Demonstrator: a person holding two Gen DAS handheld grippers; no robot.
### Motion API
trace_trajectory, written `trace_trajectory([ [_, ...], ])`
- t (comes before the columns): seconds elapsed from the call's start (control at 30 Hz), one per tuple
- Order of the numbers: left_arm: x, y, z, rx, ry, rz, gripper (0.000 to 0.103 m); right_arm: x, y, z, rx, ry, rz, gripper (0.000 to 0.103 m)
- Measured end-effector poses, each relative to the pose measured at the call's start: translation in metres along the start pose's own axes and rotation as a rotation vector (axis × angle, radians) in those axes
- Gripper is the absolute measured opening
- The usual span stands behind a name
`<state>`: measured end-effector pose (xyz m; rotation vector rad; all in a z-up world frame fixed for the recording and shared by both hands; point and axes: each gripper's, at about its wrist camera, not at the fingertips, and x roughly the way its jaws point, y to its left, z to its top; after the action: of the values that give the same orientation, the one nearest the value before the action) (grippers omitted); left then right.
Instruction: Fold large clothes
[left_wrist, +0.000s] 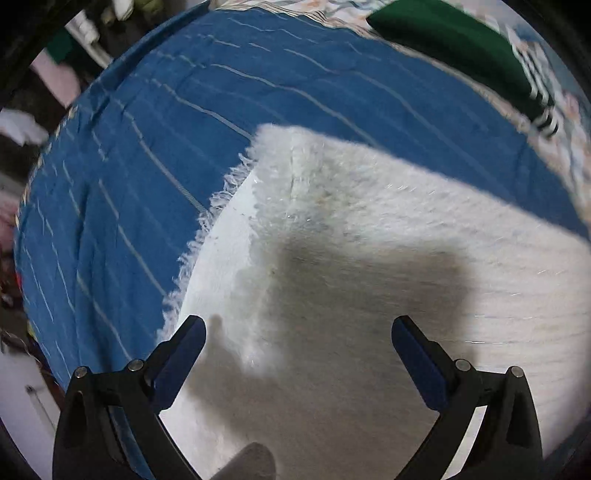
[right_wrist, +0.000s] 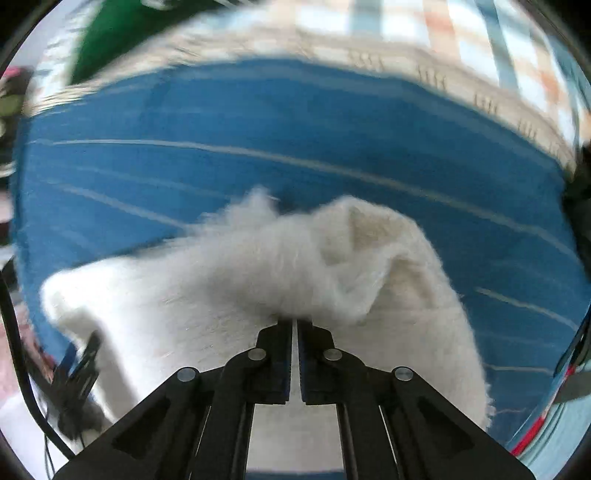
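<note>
No writing or label can be read. The white fuzzy garment (left_wrist: 369, 258) is spread on the blue striped sheet (left_wrist: 147, 147). The left claw (left_wrist: 299, 328) is held wide apart above it; at six o'clock the right claw (right_wrist: 295, 323) is clamped together on a raised fold.

No text, label or number is legible anywhere.

Bright, motion-blurred, fisheye-warped edges
</note>
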<state>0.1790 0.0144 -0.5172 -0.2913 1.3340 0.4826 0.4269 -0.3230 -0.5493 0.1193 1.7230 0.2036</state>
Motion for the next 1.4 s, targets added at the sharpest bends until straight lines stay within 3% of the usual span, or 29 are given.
trace_trajectory([
  [0.07,-0.012,-0.004,0.000,-0.021,0.004,-0.003,0.103,-0.011,0.012,-0.009,-0.051,-0.007,0.097,0.004],
  [0.13,-0.022,-0.013,-0.001,-0.020,0.007,0.001,0.103,0.007,0.025,-0.012,-0.069,0.049,0.159,0.004],
  [0.23,-0.037,-0.029,-0.003,0.002,-0.006,0.009,0.103,0.054,0.021,-0.015,-0.111,0.061,0.072,0.000],
  [0.33,-0.049,-0.054,-0.007,0.070,-0.031,0.022,0.103,0.062,0.011,0.003,-0.061,0.041,0.121,0.000],
  [0.43,-0.057,-0.085,-0.004,0.119,-0.030,-0.008,0.103,0.039,-0.011,0.012,-0.005,0.109,0.194,0.000],
  [0.57,-0.052,-0.132,-0.002,0.197,-0.038,-0.055,0.103,-0.030,-0.044,-0.001,-0.017,-0.038,0.180,0.006],
  [0.63,-0.029,-0.154,0.002,0.215,0.021,-0.073,0.103,-0.043,-0.073,0.002,0.027,-0.103,0.159,0.007],
  [0.73,0.005,-0.166,0.009,0.205,0.065,-0.064,0.103,0.005,-0.110,-0.003,0.048,-0.088,0.123,0.000],
  [0.8,0.017,-0.168,0.013,0.209,0.053,-0.071,0.103,0.041,-0.120,0.011,0.018,-0.068,0.146,0.000],
  [0.93,0.000,-0.168,0.018,0.248,0.043,-0.046,0.103,0.006,-0.139,0.010,0.024,-0.056,0.178,0.001],
  [0.97,-0.009,-0.166,0.017,0.247,0.029,-0.038,0.103,-0.006,-0.146,0.000,0.035,-0.072,0.199,0.006],
  [1.0,-0.015,-0.164,0.015,0.245,0.018,-0.035,0.103,-0.023,-0.159,-0.013,0.061,-0.103,0.226,0.023],
  [1.03,-0.018,-0.164,0.012,0.248,0.014,-0.026,0.103,-0.036,-0.170,-0.025,0.087,-0.131,0.244,0.054],
  [1.1,-0.007,-0.168,0.006,0.267,0.033,0.000,0.103,-0.060,-0.207,-0.061,0.175,-0.190,0.305,0.084],
  [1.27,0.018,-0.169,-0.004,0.249,0.011,-0.041,0.103,-0.030,-0.250,-0.181,0.475,-0.206,0.459,0.084],
  [1.4,0.018,-0.169,-0.005,0.273,0.009,-0.038,0.103,0.039,-0.292,-0.228,0.675,-0.200,0.628,0.084],
])
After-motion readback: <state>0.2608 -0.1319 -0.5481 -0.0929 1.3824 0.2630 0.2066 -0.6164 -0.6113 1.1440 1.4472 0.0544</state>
